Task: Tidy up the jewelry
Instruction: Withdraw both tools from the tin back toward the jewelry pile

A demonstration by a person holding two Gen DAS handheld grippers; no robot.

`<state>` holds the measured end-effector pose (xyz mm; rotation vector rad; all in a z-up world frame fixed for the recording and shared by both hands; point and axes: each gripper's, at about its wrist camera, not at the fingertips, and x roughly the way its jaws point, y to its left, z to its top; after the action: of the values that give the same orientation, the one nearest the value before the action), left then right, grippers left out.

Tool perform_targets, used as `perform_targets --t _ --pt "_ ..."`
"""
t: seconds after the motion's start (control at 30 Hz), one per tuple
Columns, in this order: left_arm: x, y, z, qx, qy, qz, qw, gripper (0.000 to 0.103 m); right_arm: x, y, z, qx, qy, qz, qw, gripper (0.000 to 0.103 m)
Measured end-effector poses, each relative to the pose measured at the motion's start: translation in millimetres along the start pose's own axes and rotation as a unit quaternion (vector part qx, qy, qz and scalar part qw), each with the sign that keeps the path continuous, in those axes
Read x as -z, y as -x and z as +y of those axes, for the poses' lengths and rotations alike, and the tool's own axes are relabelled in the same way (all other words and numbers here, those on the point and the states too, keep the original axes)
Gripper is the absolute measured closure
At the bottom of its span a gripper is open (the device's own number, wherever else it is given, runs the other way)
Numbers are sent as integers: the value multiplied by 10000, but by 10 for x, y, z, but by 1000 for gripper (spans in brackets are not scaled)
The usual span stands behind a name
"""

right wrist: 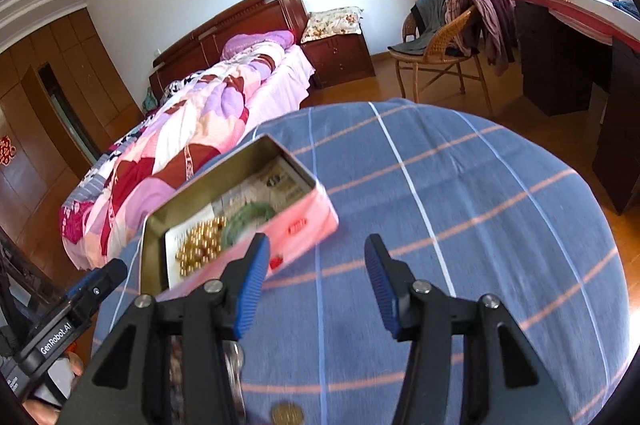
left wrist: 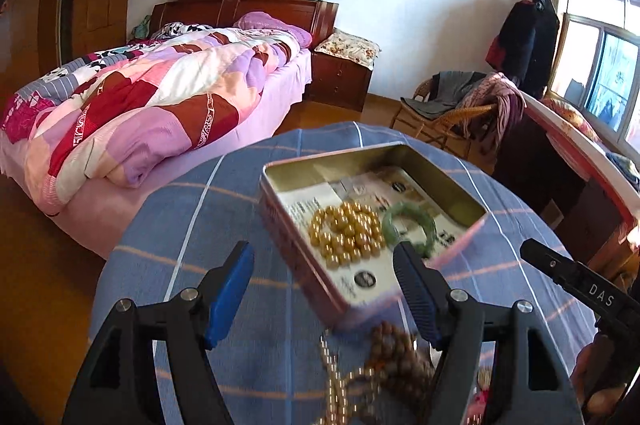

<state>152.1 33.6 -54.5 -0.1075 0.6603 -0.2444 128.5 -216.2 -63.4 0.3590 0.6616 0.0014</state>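
A: Status on the tin?

B: Pink tin (left wrist: 316,265) sits open on the blue plaid cloth (left wrist: 192,225), no lid on it. Inside: a pile of gold beads (left wrist: 346,235), with a green bangle (left wrist: 408,227) touching the pile on its right, both lying on printed paper at the bottom.

A: Left gripper?

B: Left gripper (left wrist: 324,289) has its jaws spread wide, nothing clamped. In its own view the near corner of the tin falls between the fingers, but the pads aren't on it. Brown bead string (left wrist: 400,357) and a pale chain (left wrist: 336,381) lie on the cloth just below the tin, near its right finger. Blurred, can't tell more.

A: Right one?

B: Right gripper (right wrist: 316,281) also parted, empty; only bare cloth between the fingers. Its left finger overlaps the pink wall of the tin (right wrist: 280,229) in the right wrist view; touching or not, can't tell.

A: Anything else on the cloth?

B: A gold coin-like disc (right wrist: 285,415) at the bottom edge of the right wrist view, well apart from the tin. Bed with a patchwork quilt (left wrist: 132,113) behind the table.
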Motion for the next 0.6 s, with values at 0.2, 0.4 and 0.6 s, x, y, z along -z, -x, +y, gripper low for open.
perform_targets --t 0.2,0.4,0.6 --pt "142 142 4 55 26 75 10000 31 161 121 -15 -1 24 106 9999 49" --pt "262 284 -53 31 -130 74 9999 31 275 257 9 29 164 121 9998 49" --pt "387 342 -18 17 -162 159 9997 31 388 331 -20 5 172 254 9995 49"
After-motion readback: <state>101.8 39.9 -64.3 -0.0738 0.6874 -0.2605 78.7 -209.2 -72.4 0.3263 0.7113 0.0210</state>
